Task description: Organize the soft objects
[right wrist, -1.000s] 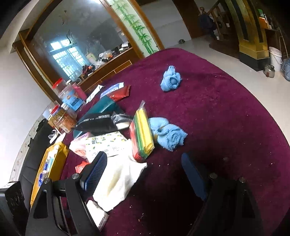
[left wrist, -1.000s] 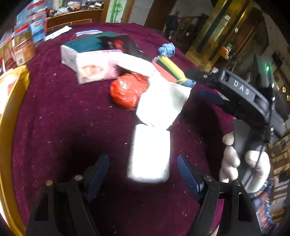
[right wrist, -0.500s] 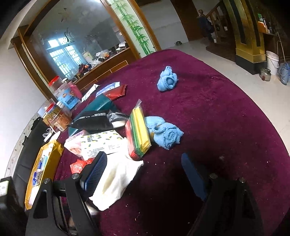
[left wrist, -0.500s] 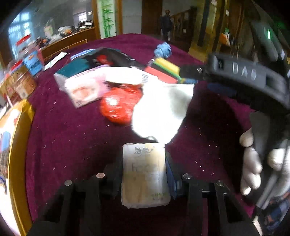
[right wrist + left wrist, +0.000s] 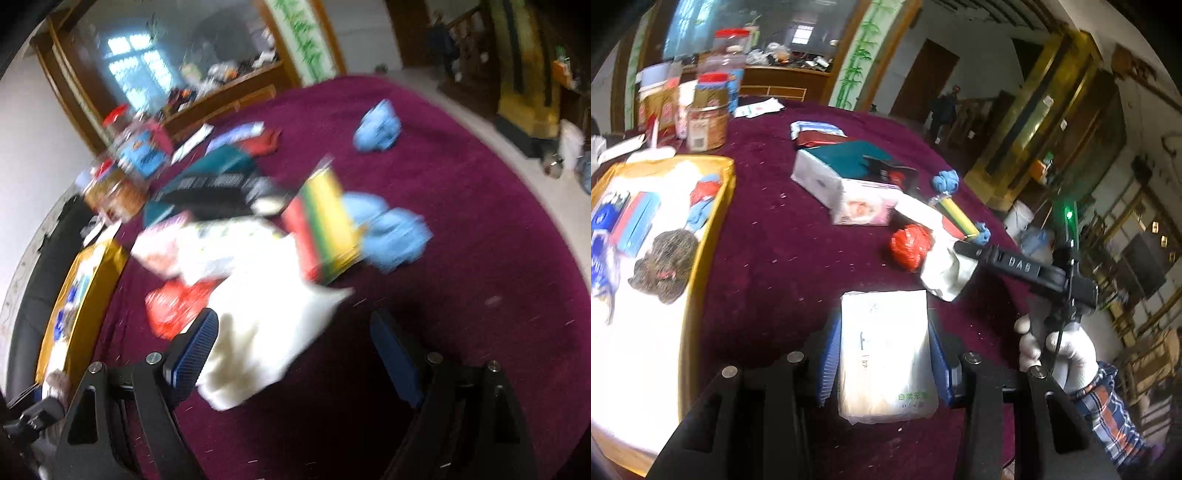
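At the far left lies a flat tray with a golden rim [image 5: 728,192], holding small blue packets and a dark brown crumpled lump [image 5: 663,264]. Behind it, at the far edge of the round table with dark red velvet cloth [image 5: 768,258], stand several plastic jars with red lids [image 5: 705,122], blurred.

In the near middle, the left gripper [image 5: 882,363] holds a white plastic-wrapped pack of paper tissues [image 5: 884,350]; its two blue pads press on the pack's sides, and the pack is lifted above the cloth.

Farther away lies a white and pink tissue box with a teal top [image 5: 846,177]. To its right are a crumpled red plastic bag [image 5: 910,243], a white soft cloth [image 5: 266,325] and a pack of red, green and yellow cloths [image 5: 325,225]. Just beside that pack rests a light blue rolled towel [image 5: 395,236]; another light blue towel [image 5: 376,127] lies far away, well apart.

The right gripper [image 5: 295,350] hangs over the white cloth with its jaws wide apart, and nothing is between them. In the left wrist view a hand in a white glove [image 5: 1056,347] carries it.
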The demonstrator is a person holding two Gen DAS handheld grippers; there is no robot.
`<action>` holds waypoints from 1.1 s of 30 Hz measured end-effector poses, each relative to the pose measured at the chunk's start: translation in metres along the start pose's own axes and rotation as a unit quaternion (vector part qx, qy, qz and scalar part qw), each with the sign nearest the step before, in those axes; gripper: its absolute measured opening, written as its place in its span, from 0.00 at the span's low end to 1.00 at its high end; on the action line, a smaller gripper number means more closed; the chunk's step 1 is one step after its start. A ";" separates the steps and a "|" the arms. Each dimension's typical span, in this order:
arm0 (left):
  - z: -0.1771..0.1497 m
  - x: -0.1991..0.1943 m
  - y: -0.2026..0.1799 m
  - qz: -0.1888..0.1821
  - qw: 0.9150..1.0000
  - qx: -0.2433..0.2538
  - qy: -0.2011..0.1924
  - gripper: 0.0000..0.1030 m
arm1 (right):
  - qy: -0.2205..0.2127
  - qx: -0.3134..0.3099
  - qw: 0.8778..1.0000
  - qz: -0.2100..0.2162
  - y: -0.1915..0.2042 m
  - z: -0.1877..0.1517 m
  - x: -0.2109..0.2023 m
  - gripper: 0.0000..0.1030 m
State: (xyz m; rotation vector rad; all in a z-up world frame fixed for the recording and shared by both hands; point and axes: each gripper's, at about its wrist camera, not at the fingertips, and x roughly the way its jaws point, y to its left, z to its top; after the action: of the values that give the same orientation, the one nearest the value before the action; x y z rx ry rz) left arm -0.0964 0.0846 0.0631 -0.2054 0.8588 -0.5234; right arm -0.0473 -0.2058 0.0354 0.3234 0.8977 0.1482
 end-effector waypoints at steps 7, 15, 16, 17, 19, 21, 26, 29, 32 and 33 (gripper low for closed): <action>-0.004 -0.016 0.029 -0.012 0.999 -0.037 -0.006 0.44 | 0.020 -0.031 0.999 0.022 0.020 -0.003 0.015 0.23; -0.004 -0.052 0.068 0.002 0.996 -0.078 -0.041 0.44 | 0.007 -0.017 0.998 0.066 0.018 -0.009 -0.015 0.12; -0.004 -0.055 0.071 0.005 0.996 -0.081 -0.044 0.44 | 0.001 -0.019 0.997 0.071 0.019 -0.009 -0.022 0.12; -0.004 -0.059 0.077 0.010 0.995 -0.086 -0.048 0.44 | -0.003 -0.022 0.997 0.074 0.021 -0.007 -0.027 0.12; -0.005 -0.066 0.092 0.020 0.993 -0.103 -0.056 0.44 | -0.017 -0.030 0.996 0.084 0.026 -0.006 -0.041 0.12; -0.007 -0.072 0.104 0.028 0.991 -0.116 -0.061 0.44 | -0.029 -0.040 0.995 0.092 0.035 -0.004 -0.053 0.12; -0.012 -0.088 0.131 0.048 0.985 -0.144 -0.079 0.44 | -0.032 -0.062 0.991 0.111 0.061 0.000 -0.060 0.12; -0.014 -0.097 0.148 0.073 0.982 -0.153 -0.085 0.44 | -0.024 -0.079 0.988 0.129 0.082 0.000 -0.058 0.12; -0.015 -0.107 0.172 0.118 0.976 -0.164 -0.080 0.44 | -0.012 -0.095 0.983 0.154 0.106 -0.001 -0.054 0.12; -0.016 -0.108 0.179 0.133 0.974 -0.166 -0.076 0.44 | -0.006 -0.103 0.981 0.165 0.118 -0.001 -0.051 0.12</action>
State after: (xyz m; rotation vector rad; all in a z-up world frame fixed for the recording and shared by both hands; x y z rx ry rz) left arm -0.1026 0.2943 0.0574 -0.4245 0.8057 -0.1095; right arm -0.0784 -0.1073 0.1122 0.2768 0.8044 0.5423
